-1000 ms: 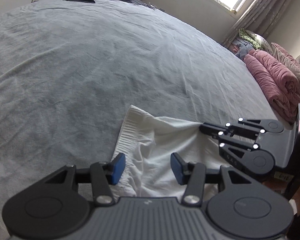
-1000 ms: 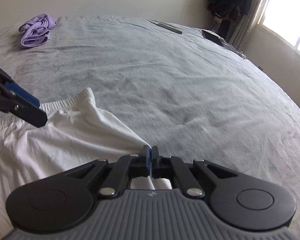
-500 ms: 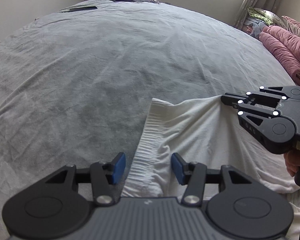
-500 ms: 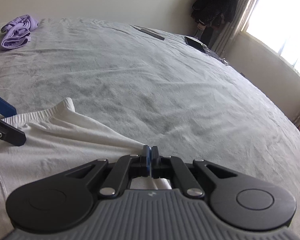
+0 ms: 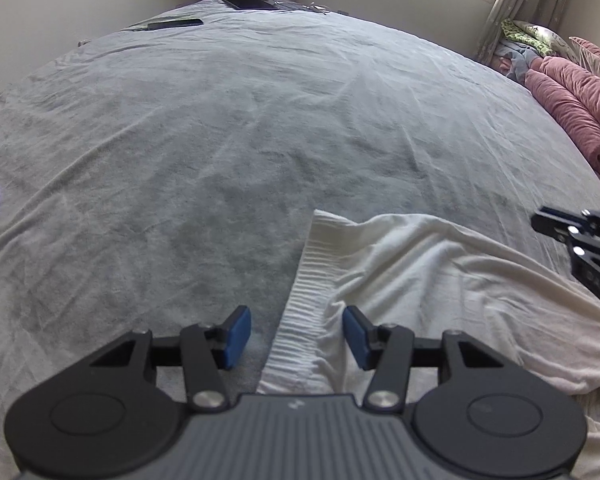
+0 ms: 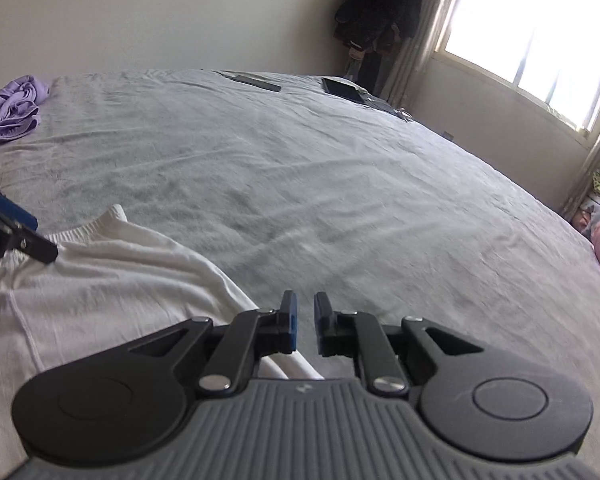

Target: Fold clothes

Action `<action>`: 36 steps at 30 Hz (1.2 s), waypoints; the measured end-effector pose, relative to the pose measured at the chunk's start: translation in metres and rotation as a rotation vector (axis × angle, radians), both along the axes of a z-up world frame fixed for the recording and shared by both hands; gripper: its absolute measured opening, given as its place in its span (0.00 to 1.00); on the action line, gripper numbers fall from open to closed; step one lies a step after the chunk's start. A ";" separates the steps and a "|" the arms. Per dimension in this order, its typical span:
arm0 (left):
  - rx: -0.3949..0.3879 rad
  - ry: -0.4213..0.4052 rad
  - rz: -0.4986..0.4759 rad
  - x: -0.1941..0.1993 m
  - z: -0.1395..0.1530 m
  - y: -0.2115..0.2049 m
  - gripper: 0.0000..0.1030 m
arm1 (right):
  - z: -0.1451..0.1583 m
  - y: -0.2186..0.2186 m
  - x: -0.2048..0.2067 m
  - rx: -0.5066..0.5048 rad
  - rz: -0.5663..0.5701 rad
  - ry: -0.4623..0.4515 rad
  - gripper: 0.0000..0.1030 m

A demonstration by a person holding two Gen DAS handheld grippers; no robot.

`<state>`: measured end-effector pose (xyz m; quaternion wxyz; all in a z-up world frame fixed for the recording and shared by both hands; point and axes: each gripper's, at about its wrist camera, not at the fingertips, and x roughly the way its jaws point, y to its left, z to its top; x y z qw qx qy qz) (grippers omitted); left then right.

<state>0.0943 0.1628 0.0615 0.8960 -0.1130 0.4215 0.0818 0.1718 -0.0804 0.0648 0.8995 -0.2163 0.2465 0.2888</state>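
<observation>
White garment (image 5: pixel 420 280) flat on grey bed (image 5: pixel 260 140), ribbed waistband (image 5: pixel 304 300) between wide-open left gripper (image 5: pixel 296 336) jaws, ungripped. Right gripper (image 6: pixel 304 324) jaws slightly apart, empty. Risk: closing w/o descending misses band, bunches fabric.

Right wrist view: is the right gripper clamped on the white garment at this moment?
No. The right gripper has a visible gap between its blue pads with only grey bedsheet showing through, and the white garment lies off to its left.

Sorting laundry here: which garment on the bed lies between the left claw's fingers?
The white garment: its ribbed waistband runs between the open left claw. The purple one lies crumpled far off.
</observation>
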 end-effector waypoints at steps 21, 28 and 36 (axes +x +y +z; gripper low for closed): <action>0.040 -0.014 -0.247 0.004 -0.017 -0.082 0.56 | -0.033 -0.155 0.004 -0.008 -0.174 0.119 0.40; 0.090 -0.020 -0.261 0.004 -0.021 -0.087 0.57 | -0.045 -0.149 -0.004 -0.108 -0.102 0.065 0.01; 0.111 -0.033 -0.248 0.004 -0.021 -0.089 0.57 | -0.041 -0.151 0.004 -0.134 -0.131 -0.020 0.00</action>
